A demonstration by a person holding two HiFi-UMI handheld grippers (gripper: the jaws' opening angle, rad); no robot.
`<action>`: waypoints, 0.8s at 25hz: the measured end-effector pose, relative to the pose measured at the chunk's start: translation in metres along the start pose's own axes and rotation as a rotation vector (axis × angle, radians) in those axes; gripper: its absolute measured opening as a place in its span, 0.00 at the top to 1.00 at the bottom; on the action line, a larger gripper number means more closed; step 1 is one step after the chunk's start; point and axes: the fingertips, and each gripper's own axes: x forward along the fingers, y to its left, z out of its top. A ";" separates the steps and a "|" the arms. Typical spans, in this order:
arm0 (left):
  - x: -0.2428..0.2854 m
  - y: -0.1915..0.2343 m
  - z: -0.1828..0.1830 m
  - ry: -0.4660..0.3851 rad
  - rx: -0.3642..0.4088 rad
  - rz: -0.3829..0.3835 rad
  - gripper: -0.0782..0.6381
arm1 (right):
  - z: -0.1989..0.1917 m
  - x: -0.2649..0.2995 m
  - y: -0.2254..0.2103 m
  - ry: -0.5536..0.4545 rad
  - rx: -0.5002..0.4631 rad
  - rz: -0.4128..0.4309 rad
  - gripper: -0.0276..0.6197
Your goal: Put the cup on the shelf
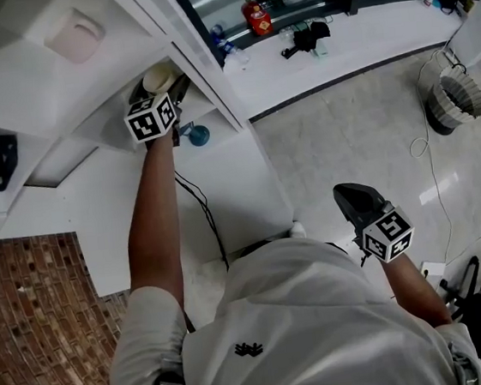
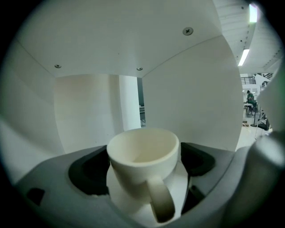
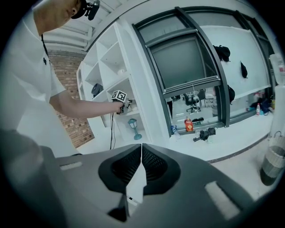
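Observation:
A cream cup (image 2: pixel 142 153) with its handle toward the camera stands in a compartment of the white shelf (image 2: pixel 89 107). My left gripper (image 2: pixel 143 165) has its jaws spread wide on either side of the cup, and the pads do not press on it. In the head view the cup (image 1: pixel 158 77) shows in an upper compartment of the shelf (image 1: pixel 213 104), with the left gripper (image 1: pixel 173 90) reached in beside it. My right gripper (image 1: pixel 350 194) hangs low at my right side, shut and empty, its jaws meeting in a line in the right gripper view (image 3: pixel 141 153).
A small blue lamp (image 1: pixel 199 135) stands in the compartment below, with a black cable (image 1: pixel 198 202) trailing down. A counter under the window holds a red bottle (image 1: pixel 257 17) and black items (image 1: pixel 307 38). A ribbed bin (image 1: pixel 456 95) stands on the floor at the right, a brick wall (image 1: pixel 40 322) at the left.

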 end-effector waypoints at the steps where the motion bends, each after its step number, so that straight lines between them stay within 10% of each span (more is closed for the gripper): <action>1: -0.005 0.000 -0.001 -0.004 0.005 0.008 0.19 | 0.000 0.002 0.002 0.000 -0.005 0.006 0.93; 10: -0.055 0.006 0.003 -0.070 0.000 0.056 0.21 | 0.000 0.018 0.027 0.025 -0.045 0.063 0.93; 20: -0.136 0.005 0.002 -0.155 -0.001 0.029 0.48 | -0.001 0.040 0.085 0.041 -0.090 0.124 0.93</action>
